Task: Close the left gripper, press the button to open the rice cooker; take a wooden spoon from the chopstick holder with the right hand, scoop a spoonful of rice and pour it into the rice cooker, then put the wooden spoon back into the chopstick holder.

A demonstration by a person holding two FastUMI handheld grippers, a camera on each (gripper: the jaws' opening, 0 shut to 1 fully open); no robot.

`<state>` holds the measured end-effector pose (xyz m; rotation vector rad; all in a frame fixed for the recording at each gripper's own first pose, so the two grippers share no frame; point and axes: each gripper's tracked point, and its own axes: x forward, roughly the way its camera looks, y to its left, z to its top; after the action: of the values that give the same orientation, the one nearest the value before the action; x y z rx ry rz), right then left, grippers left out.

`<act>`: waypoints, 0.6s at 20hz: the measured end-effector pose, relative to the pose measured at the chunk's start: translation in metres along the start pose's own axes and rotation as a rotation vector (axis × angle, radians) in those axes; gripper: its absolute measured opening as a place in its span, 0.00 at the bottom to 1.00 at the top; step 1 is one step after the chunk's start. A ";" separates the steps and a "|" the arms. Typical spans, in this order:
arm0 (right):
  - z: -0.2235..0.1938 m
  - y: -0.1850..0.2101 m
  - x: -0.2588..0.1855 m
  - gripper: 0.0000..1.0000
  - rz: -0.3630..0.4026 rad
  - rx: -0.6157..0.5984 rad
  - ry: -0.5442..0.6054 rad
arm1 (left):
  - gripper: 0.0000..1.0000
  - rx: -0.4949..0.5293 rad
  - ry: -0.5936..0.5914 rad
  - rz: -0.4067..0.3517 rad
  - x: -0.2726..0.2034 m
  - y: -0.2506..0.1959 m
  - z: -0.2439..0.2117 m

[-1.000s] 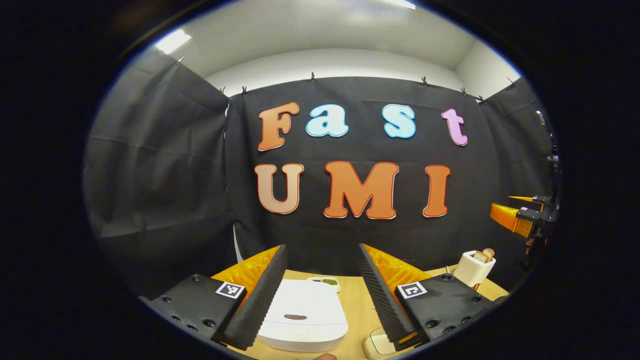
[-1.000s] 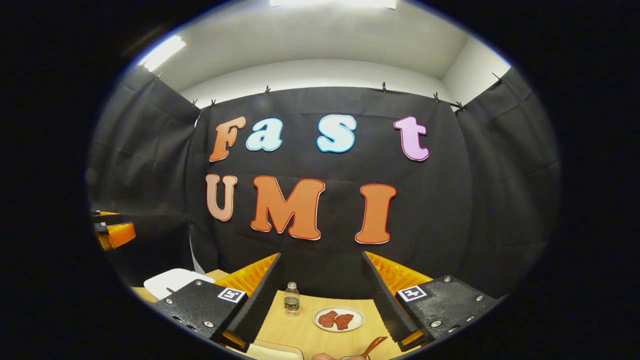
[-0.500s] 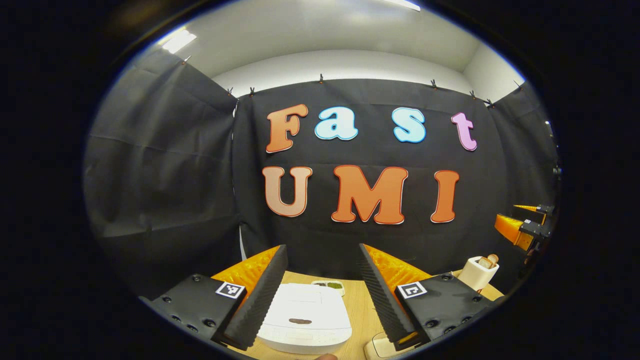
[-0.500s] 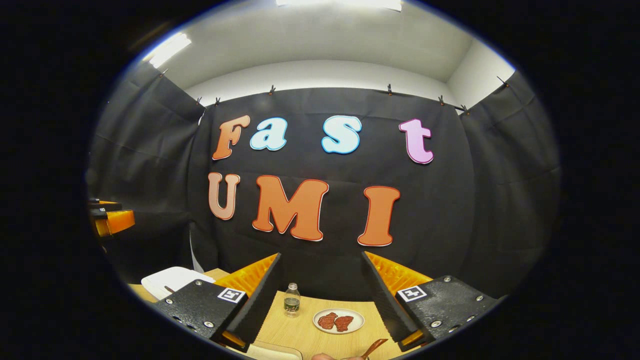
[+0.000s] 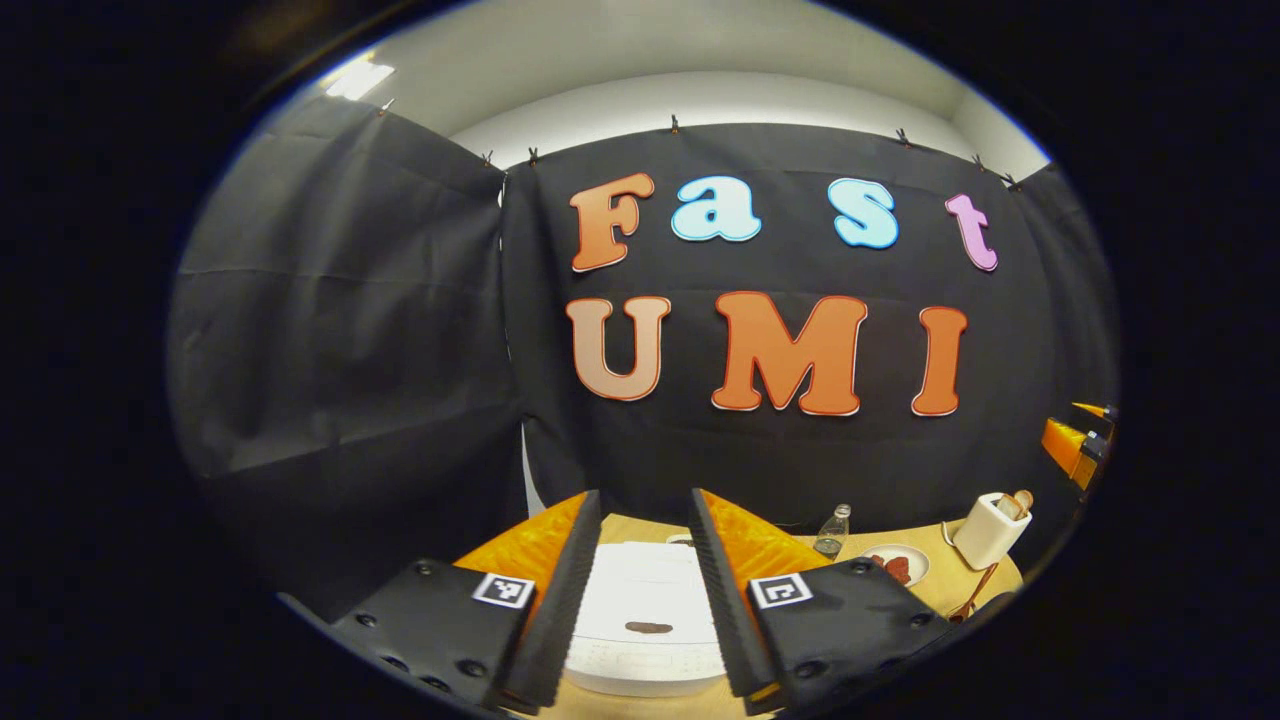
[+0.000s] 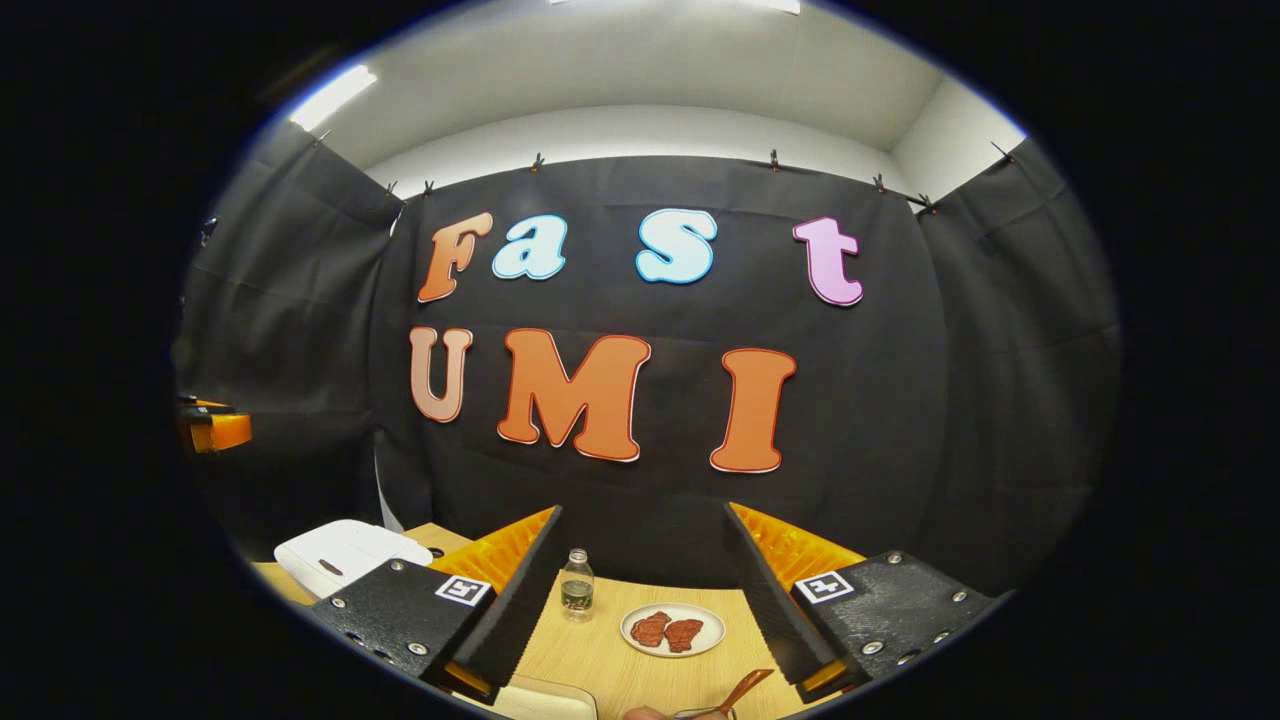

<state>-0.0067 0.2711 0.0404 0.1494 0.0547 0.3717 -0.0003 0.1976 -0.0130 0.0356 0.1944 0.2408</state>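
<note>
In the left gripper view, your left gripper (image 5: 640,600) hangs above the white rice cooker (image 5: 648,620), fingers parted by a narrow gap and gripping nothing; the cooker's lid is down, its dark button (image 5: 649,628) showing between the fingers at 6 o'clock. At 4 o'clock the white chopstick holder (image 5: 988,530) stands on the wooden table (image 5: 930,590), with a small bottle (image 5: 832,533) and a plate (image 5: 897,563) to its left, and your right gripper (image 5: 1075,445) sits at 3 o'clock. In the right gripper view, your right gripper (image 6: 640,600) is spread wide and empty above the table, the bottle and plate between its fingers, the rice cooker at 8 o'clock.
</note>
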 end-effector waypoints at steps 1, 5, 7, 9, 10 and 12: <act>-0.002 -0.001 0.002 0.95 0.000 -0.002 0.004 | 0.39 0.004 0.025 0.024 0.004 0.008 -0.006; -0.008 -0.004 0.002 0.95 -0.004 -0.008 0.014 | 0.05 -0.046 0.143 0.054 0.016 0.023 -0.032; -0.011 -0.006 0.003 0.95 -0.007 -0.012 0.018 | 0.05 -0.116 0.231 0.039 0.021 0.016 -0.054; -0.013 -0.009 0.005 0.95 -0.012 -0.014 0.024 | 0.05 -0.147 0.315 0.054 0.032 0.028 -0.080; -0.016 -0.011 0.006 0.95 -0.016 -0.014 0.028 | 0.05 -0.162 0.357 0.062 0.035 0.032 -0.087; -0.020 -0.016 0.006 0.97 -0.026 -0.016 0.034 | 0.05 -0.205 0.425 0.056 0.041 0.033 -0.096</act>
<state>0.0032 0.2614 0.0175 0.1268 0.0869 0.3484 0.0124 0.2410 -0.1131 -0.2161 0.5912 0.3217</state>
